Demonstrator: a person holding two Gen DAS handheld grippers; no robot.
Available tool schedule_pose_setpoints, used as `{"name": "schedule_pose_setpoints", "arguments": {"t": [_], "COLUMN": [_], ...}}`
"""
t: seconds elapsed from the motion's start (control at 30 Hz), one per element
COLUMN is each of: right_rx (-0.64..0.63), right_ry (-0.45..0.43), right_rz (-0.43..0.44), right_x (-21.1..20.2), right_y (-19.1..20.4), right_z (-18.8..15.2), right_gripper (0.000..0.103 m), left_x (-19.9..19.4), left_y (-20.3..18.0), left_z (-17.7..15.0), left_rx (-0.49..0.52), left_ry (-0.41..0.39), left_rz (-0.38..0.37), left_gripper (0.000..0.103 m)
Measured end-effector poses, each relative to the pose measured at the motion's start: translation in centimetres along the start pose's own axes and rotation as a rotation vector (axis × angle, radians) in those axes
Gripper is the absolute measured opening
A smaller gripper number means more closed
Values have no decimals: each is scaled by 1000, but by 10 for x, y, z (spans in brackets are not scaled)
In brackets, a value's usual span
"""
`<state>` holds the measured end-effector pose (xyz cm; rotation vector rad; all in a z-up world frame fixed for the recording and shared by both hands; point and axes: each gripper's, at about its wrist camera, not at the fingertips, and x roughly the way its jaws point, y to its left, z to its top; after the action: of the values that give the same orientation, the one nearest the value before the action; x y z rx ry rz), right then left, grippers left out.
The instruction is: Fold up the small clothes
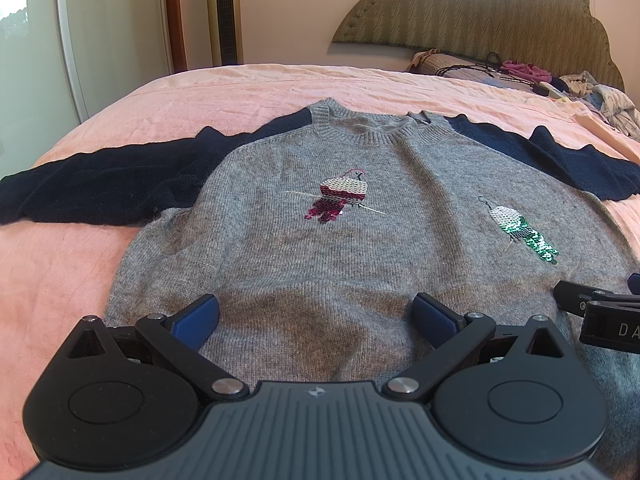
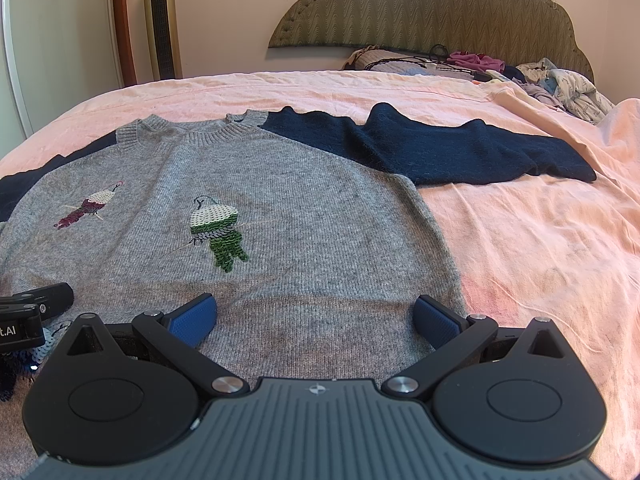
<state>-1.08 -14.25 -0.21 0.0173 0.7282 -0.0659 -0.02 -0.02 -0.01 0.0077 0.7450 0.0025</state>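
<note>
A small grey sweater [image 1: 320,248] with navy sleeves lies flat, front up, on the pink bed; it also shows in the right wrist view [image 2: 280,208]. It bears a red sequin bird [image 1: 340,198] and a green sequin bird [image 2: 218,232]. The left sleeve [image 1: 104,188] and right sleeve [image 2: 440,148] are spread out sideways. My left gripper [image 1: 316,316] is open and empty over the lower left of the sweater. My right gripper [image 2: 316,316] is open and empty over the lower right, near the side edge.
The pink bedsheet [image 2: 540,240] covers the bed around the sweater. A pile of other clothes [image 2: 560,84] and a pillow lie by the green headboard [image 2: 420,12]. A tower fan [image 2: 160,20] stands by the far wall.
</note>
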Motion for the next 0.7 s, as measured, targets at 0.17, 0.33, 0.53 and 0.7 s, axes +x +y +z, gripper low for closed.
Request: {"name": "schedule_pose_setpoints", "arguments": {"t": [0.17,0.33,0.53,0.7], "right_rx": [0,0,0,0], "right_ry": [0,0,0,0], "right_rz": [0,0,0,0], "right_x": [0,0,0,0], "right_y": [0,0,0,0], "right_z": [0,0,0,0], "right_gripper": [103,103,103,103], "left_x": [0,0,-1,1], "left_y": [0,0,-1,-3], "left_z": [0,0,0,0], "left_rx": [0,0,3,1], "left_ry": [0,0,-1,-2], "left_rz": [0,0,8,14], "left_gripper": [103,103,103,103]}}
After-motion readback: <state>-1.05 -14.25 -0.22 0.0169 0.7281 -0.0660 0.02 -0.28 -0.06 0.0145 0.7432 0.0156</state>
